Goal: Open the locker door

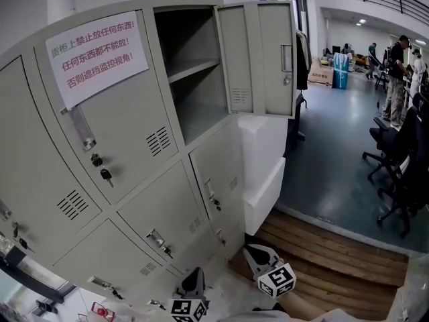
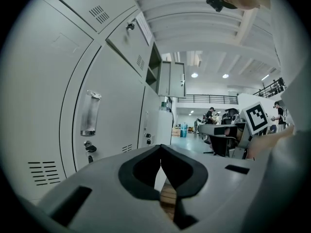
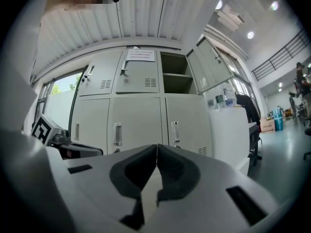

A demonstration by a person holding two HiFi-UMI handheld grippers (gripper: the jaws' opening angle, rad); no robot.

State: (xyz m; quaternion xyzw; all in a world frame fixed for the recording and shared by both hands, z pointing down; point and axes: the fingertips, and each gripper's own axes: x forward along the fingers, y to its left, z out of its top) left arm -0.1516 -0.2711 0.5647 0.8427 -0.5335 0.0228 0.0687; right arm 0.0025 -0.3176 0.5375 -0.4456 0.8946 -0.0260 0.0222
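Where the head view looked steeply down, a tall bank of pale grey metal lockers (image 1: 40, 146) filled the left and middle of the scene, every door on it closed but one. Beneath it, toward the right, ran a platform of brown wooden planks (image 1: 348, 260), and past that a blue-grey floor with black office chairs (image 1: 395, 159) and people standing far off. A white rectangular box (image 1: 265, 159) stood just beside the right end of the lockers. Above that box, in the top row of the rightmost column, the grey open locker door (image 1: 258, 59) was swung wide to the right, away from its dark compartment (image 1: 191, 72), which had one shelf across it; the right gripper view showed the same door (image 3: 209, 67) standing out from the cabinet. A white paper notice with red and green print (image 1: 97, 54) was stuck to the top door next to the open compartment. Low in the head view, well apart from the open door, sat the left hand-held gripper (image 1: 194, 277) and the right hand-held gripper (image 1: 253, 250), each with a marker cube. In its own view the left hand-held gripper (image 2: 160, 152) had its black jaws brought together at the tips with nothing between them, and the right hand-held gripper (image 3: 156, 152) likewise had its jaws closed and empty. Small dark keys (image 1: 106, 174) hung from a lock under the notice.
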